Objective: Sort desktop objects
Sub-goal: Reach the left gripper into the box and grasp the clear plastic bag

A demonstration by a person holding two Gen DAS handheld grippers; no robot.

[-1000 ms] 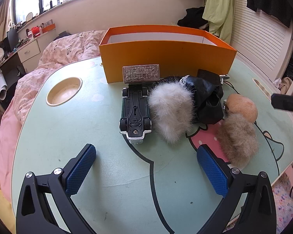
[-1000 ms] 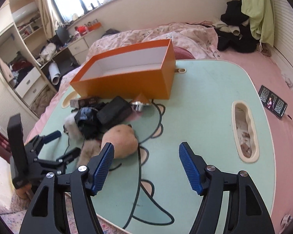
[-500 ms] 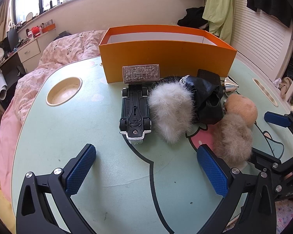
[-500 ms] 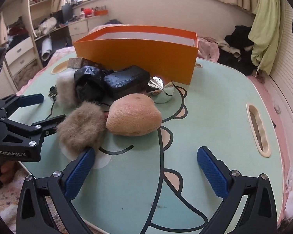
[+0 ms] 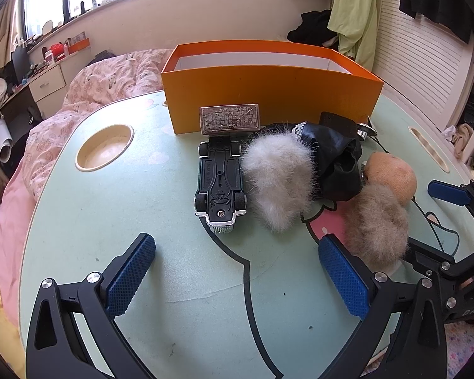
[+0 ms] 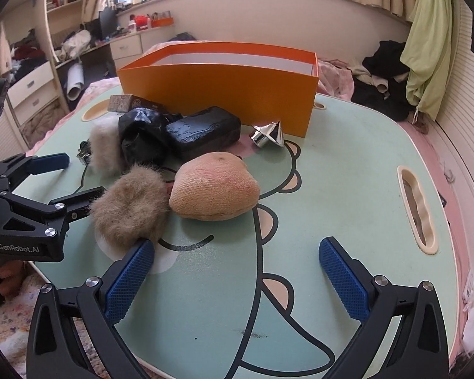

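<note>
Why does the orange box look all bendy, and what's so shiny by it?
Left wrist view: the fisheye lens bows the orange box and darkens the picture's corners. Right wrist view: the silver spinning top glints, catching bright window light.

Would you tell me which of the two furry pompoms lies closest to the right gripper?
The brown pompom, right by the right gripper and beside the peach plush; the white pompom lies farther back.
</note>
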